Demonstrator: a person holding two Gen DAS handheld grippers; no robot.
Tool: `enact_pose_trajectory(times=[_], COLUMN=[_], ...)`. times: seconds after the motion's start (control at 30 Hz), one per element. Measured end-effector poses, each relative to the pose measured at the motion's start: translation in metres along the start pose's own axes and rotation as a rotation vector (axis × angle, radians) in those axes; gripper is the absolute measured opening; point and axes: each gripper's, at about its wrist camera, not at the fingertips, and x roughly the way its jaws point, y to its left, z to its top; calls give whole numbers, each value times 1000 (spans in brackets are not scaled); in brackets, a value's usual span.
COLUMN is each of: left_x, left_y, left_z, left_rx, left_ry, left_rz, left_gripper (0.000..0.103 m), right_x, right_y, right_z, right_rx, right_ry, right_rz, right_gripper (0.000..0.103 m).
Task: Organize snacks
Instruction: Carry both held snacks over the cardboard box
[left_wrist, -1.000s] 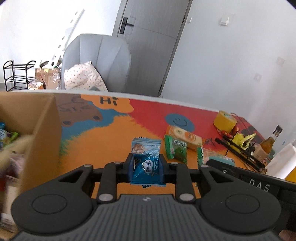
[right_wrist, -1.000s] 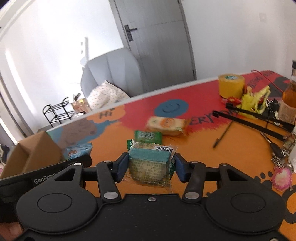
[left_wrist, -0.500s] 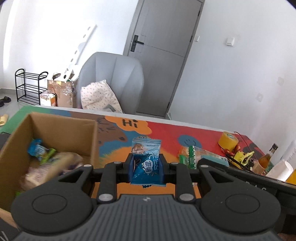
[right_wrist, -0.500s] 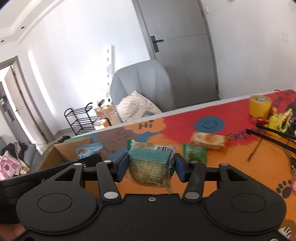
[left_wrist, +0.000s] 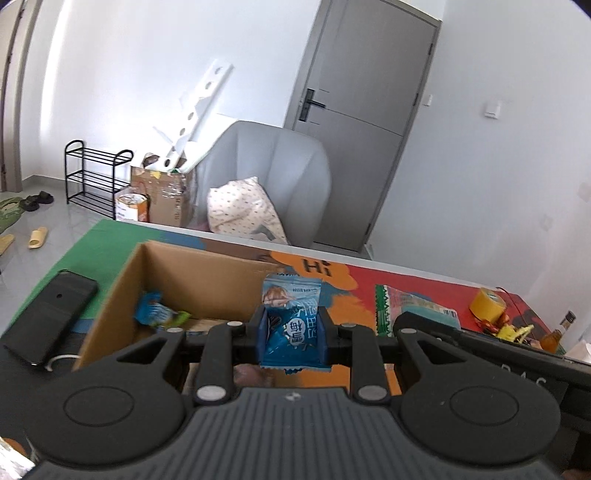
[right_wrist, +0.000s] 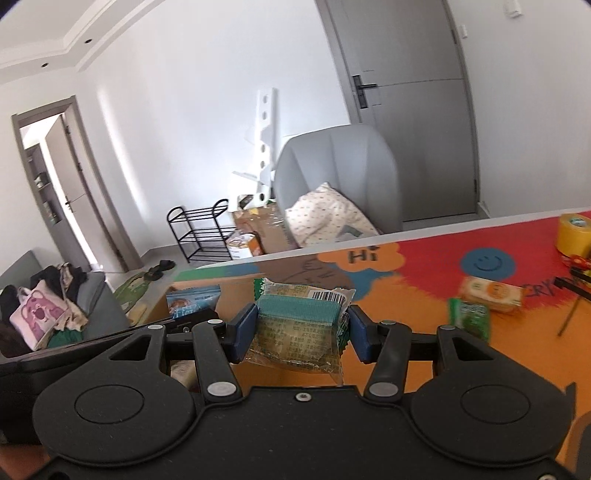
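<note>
Blue snack packet (left_wrist: 291, 325) upright in left gripper (left_wrist: 291, 334) fingers; green cracker pack (right_wrist: 299, 332) crosswise in right gripper (right_wrist: 301, 338) fingers.

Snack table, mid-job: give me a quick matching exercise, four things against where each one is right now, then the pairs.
Things:
1. blue snack packet
2. green-banded biscuit pack
3. yellow tape roll
4. black phone

Places:
A. on the mat left of the cardboard box
B. clamped in the left tongs
C. at the table's far right end
D. clamped in the right tongs

Pairs: 1-B, 2-D, 3-C, 4-A
</note>
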Motion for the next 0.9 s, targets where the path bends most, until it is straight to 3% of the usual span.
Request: enact_pose_trajectory(times=[0.6,0.77,0.83,0.9], left_x=[13,21,20,17], left_y=[67,77,82,85], left_z=[13,12,11,8], left_rx=[-78,-107,-126,-132], left_ry=[18,27,29,23], left_rz=[100,116,110,121], left_gripper=[26,35,46,50], right_x=[36,47,51,55], right_y=[51,55,56,57], right_z=[0,0,0,-1], right_rx=[-54,-60,-59,-58], right_ry=[47,63,69,74], right_rz=[68,70,70,70], right_gripper=[51,51,51,51])
